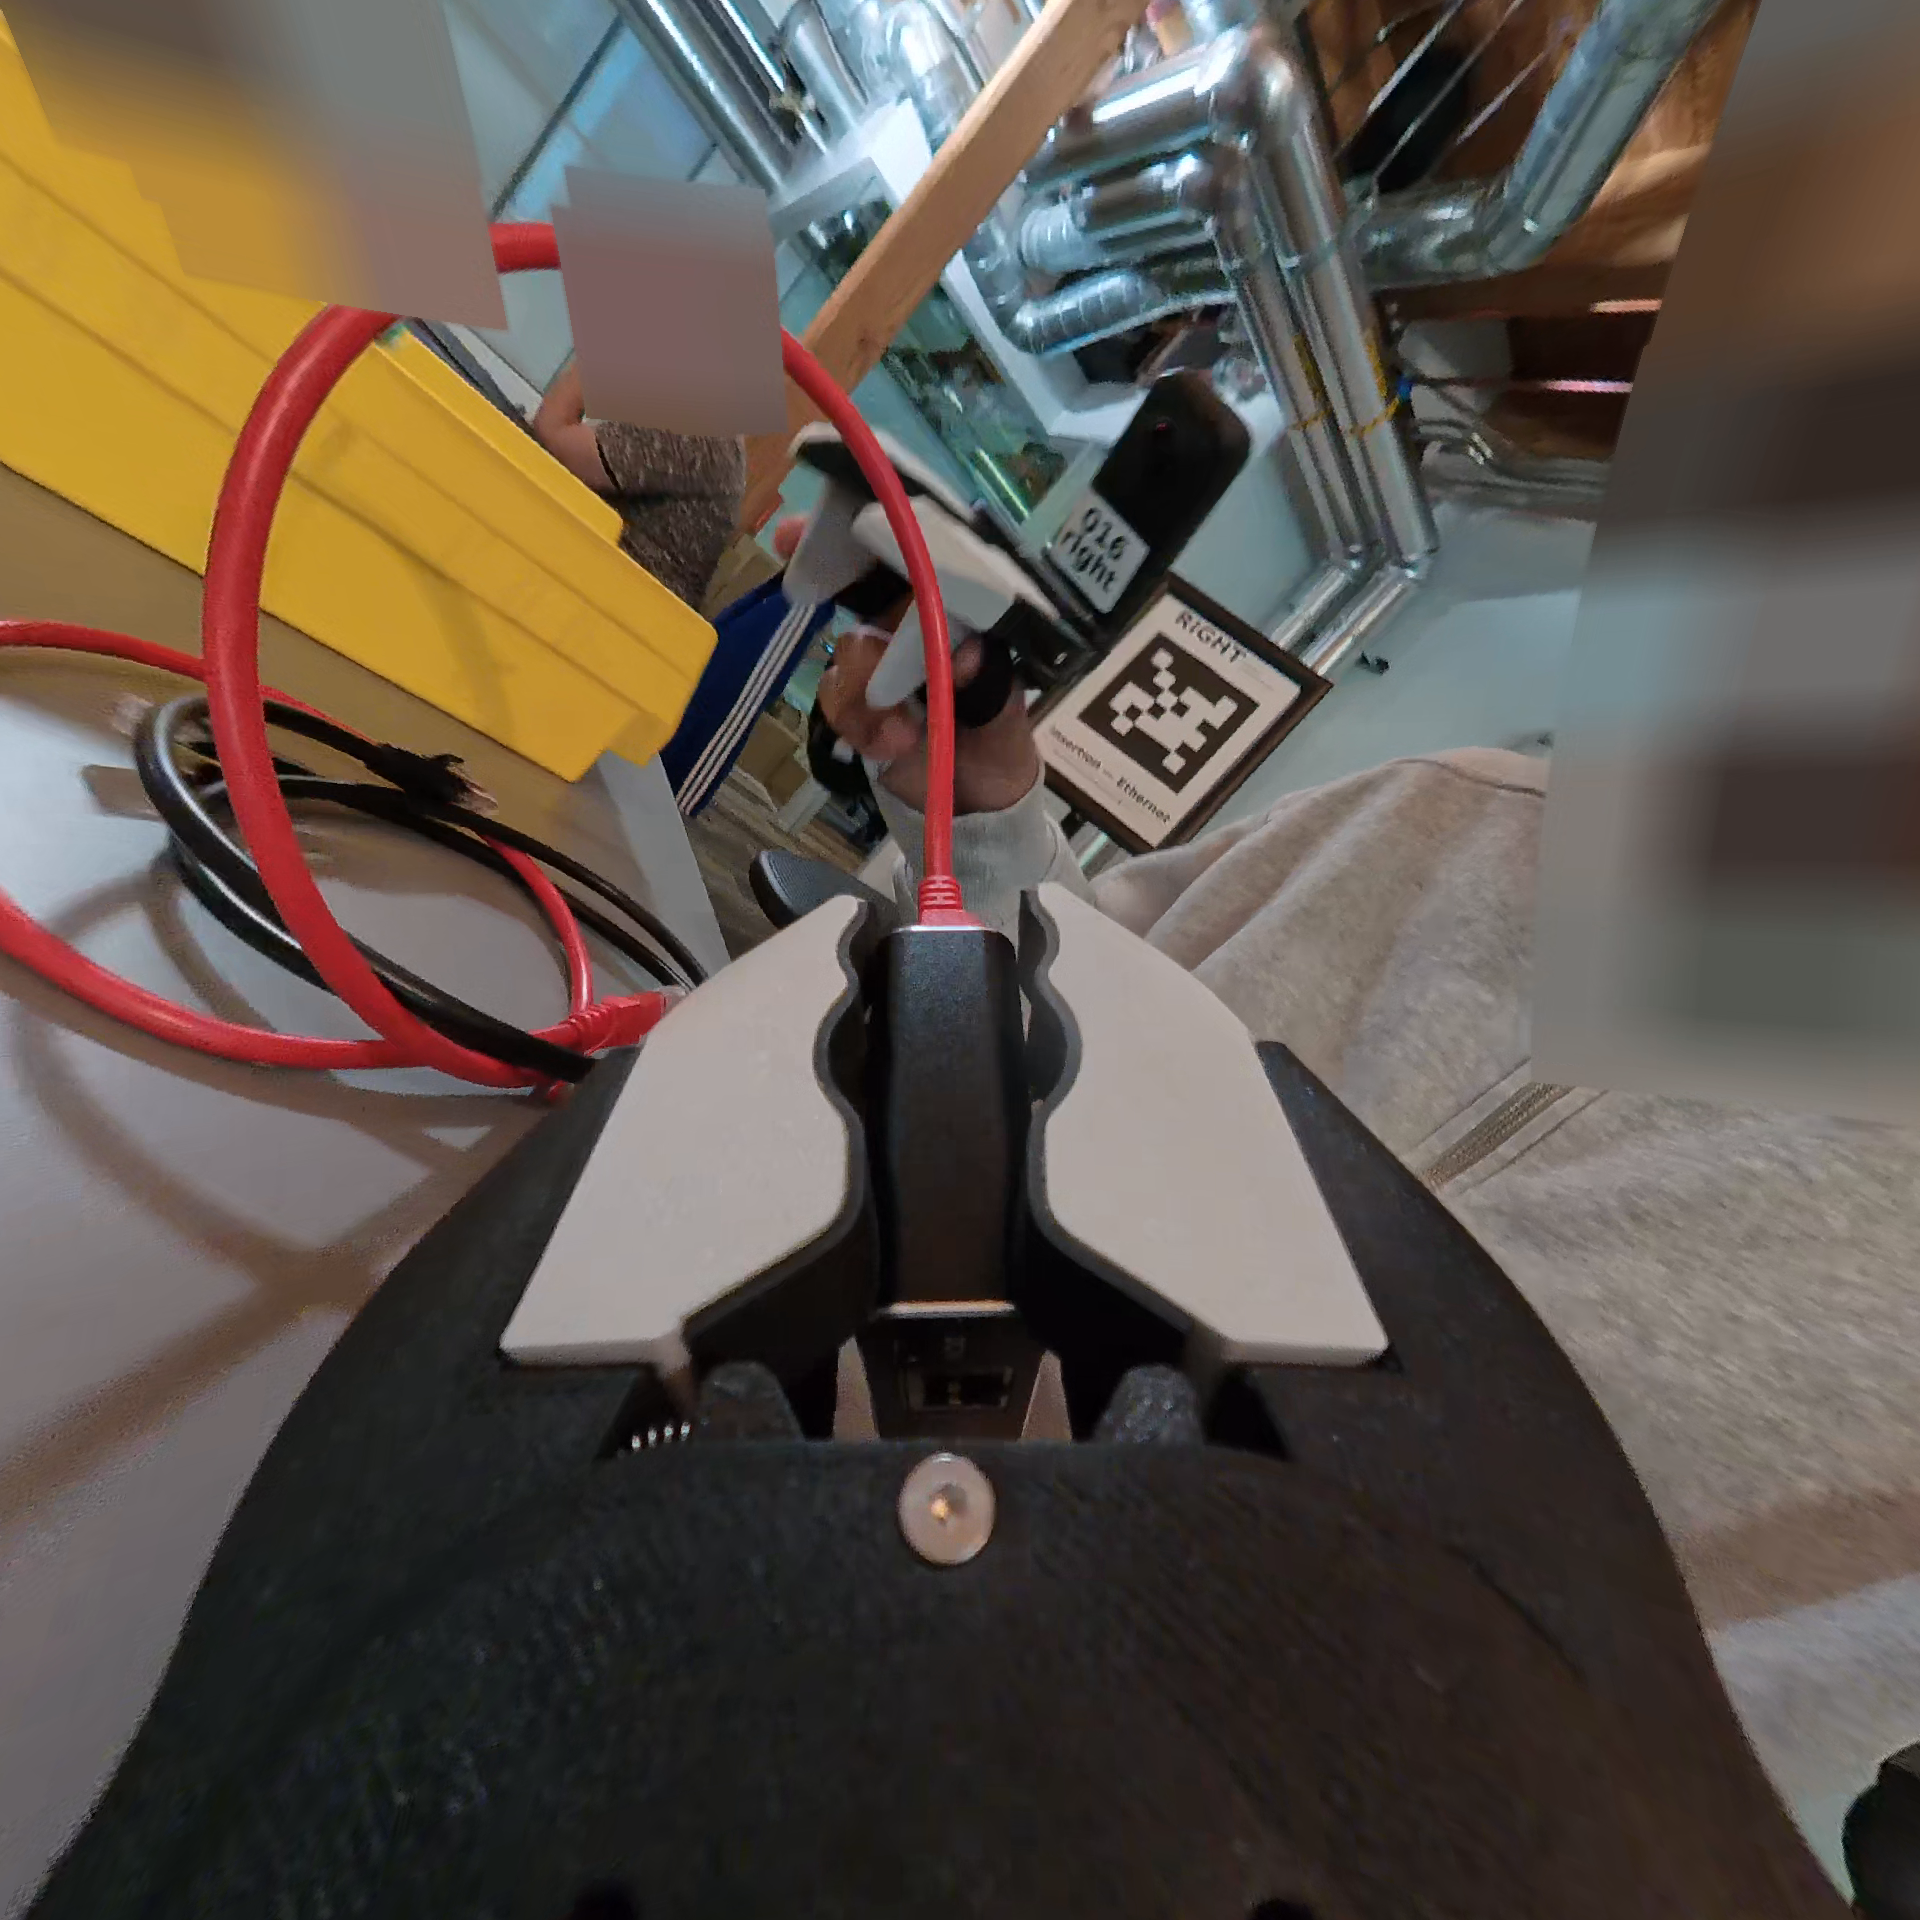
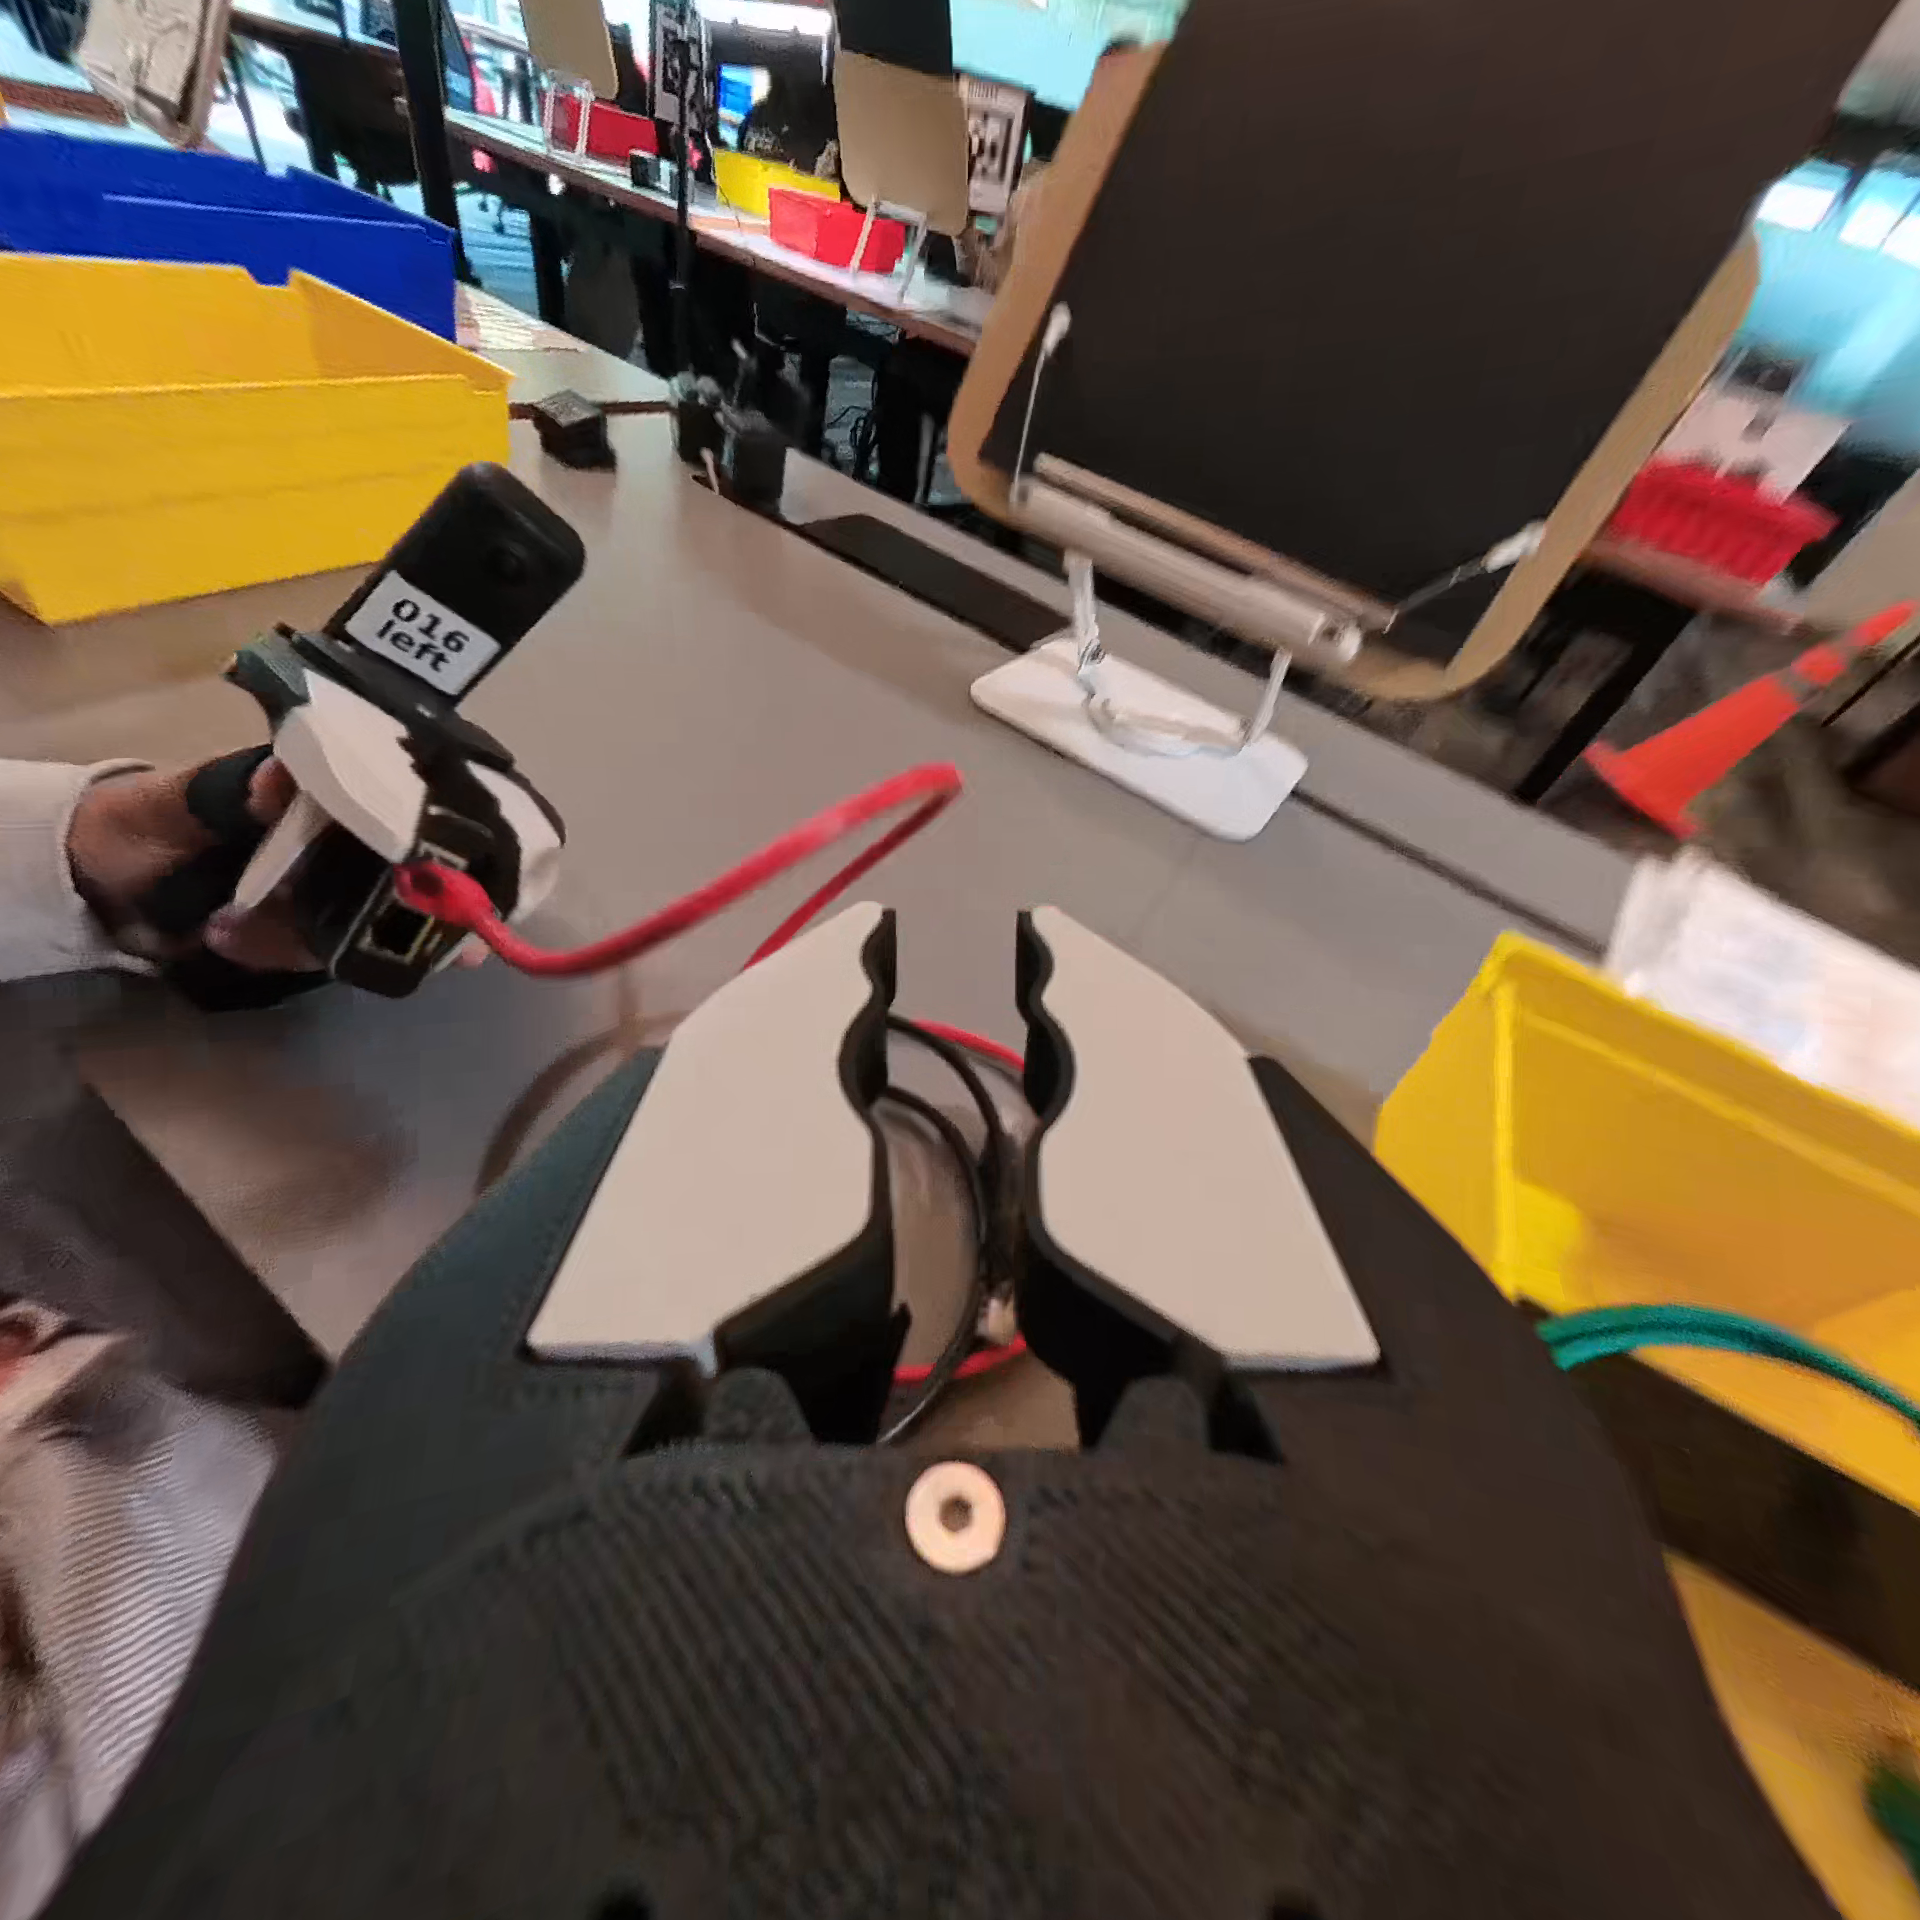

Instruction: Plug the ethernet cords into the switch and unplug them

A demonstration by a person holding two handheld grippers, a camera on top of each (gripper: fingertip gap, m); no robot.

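Note:
My left gripper point(image 1: 945, 914) is shut on a small black switch point(image 1: 940, 1091) and holds it off the table. A red ethernet cord point(image 1: 249, 665) is plugged into the switch's far end and loops up and left, down to the grey table point(image 1: 156, 1195). A black cord point(image 1: 416, 821) lies coiled there with the red one. In the right wrist view the left gripper point(image 2: 416, 831) holds the switch point(image 2: 384, 940) with the red plug point(image 2: 436, 888) in one port; the port beside it is free. My right gripper point(image 2: 954, 925) is open and empty, above the coiled cords.
A yellow bin point(image 1: 364, 499) stands at the table's back left, with a blue bin point(image 2: 208, 218) behind it. Another yellow bin point(image 2: 1662, 1195) is at the right. A dark board on a white stand point(image 2: 1143, 727) stands ahead. An orange cone point(image 2: 1725, 727) is on the floor.

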